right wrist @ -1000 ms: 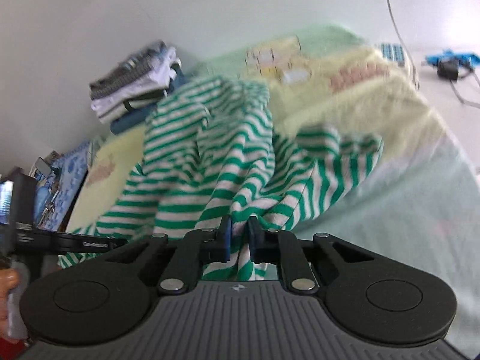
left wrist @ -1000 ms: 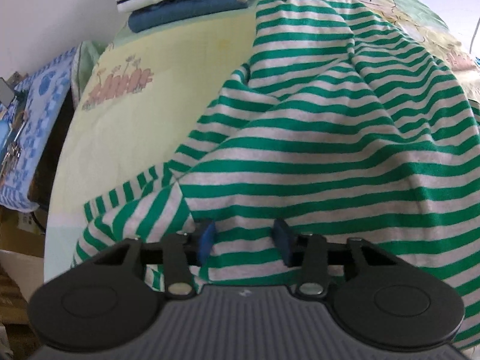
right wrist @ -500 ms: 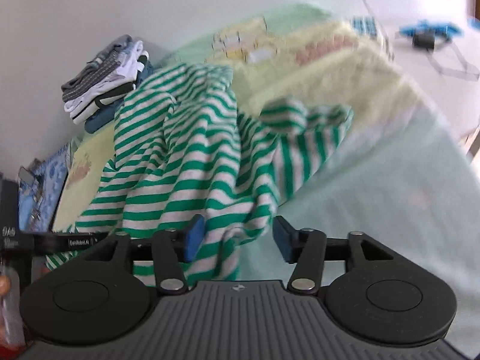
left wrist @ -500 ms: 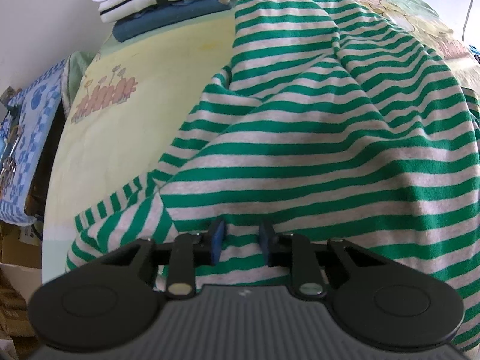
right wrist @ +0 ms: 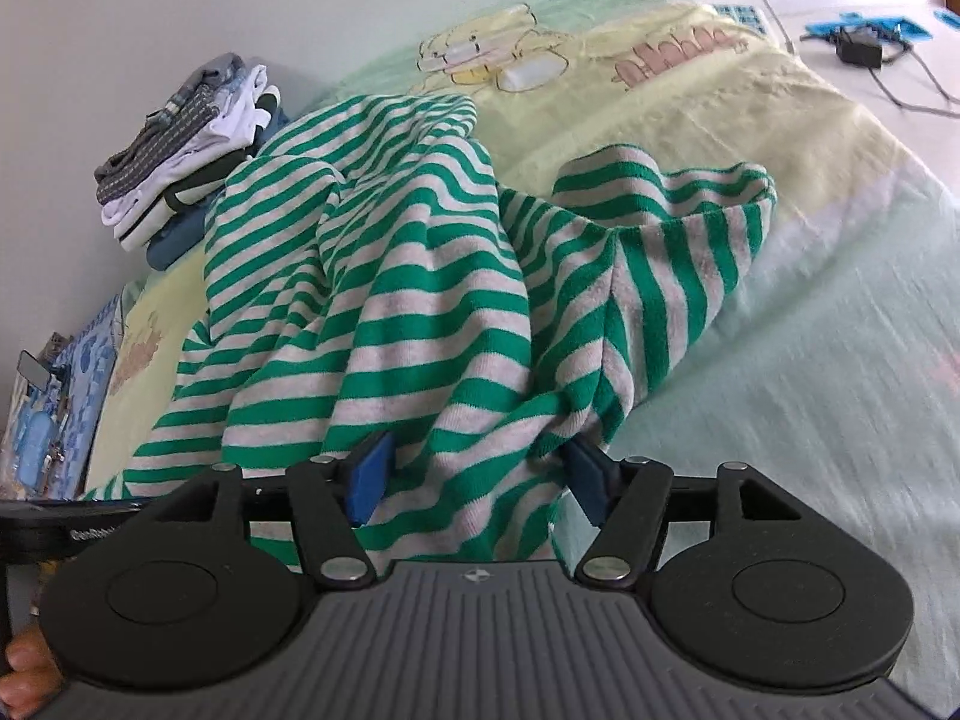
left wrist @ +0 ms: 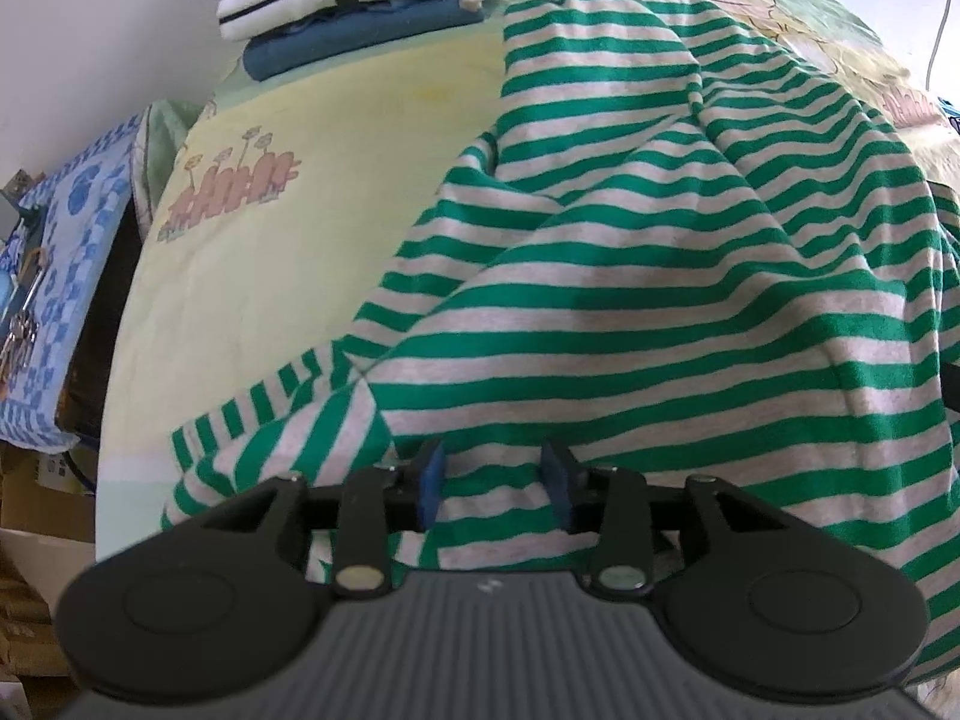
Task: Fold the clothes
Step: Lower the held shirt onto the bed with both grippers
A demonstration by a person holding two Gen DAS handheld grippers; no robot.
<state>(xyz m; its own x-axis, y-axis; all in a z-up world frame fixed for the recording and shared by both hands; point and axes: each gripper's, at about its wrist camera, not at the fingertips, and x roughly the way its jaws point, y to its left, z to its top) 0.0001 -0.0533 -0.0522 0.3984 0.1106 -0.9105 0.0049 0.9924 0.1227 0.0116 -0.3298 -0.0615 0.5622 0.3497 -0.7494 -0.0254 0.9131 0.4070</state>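
Left wrist view: the left gripper (left wrist: 493,483) hangs low over the near edge of a green-and-grey striped shirt (left wrist: 630,276), its 2 blue pads apart with a band of striped cloth lying between them; the jaws have just been opening, and the pads do not visibly pinch the fabric. The shirt lies rumpled across a pale yellow-green blanket (left wrist: 312,276) printed with cartoon figures, 1 sleeve trailing toward the lower left. A stack of folded clothes (left wrist: 354,6) sits at the far edge of the blanket, well apart from the shirt. Right wrist view: the right gripper (right wrist: 477,480) has its jaws spread wide over the shirt (right wrist: 384,312) hem, having just been opening; the cloth bunches up between the 2 blue fingers (right wrist: 369,477) without being clamped. A sleeve folds over to the right on the blanket (right wrist: 750,360). The folded stack (right wrist: 186,150) rests by the wall at left, and cables (right wrist: 864,48) lie at the far right.
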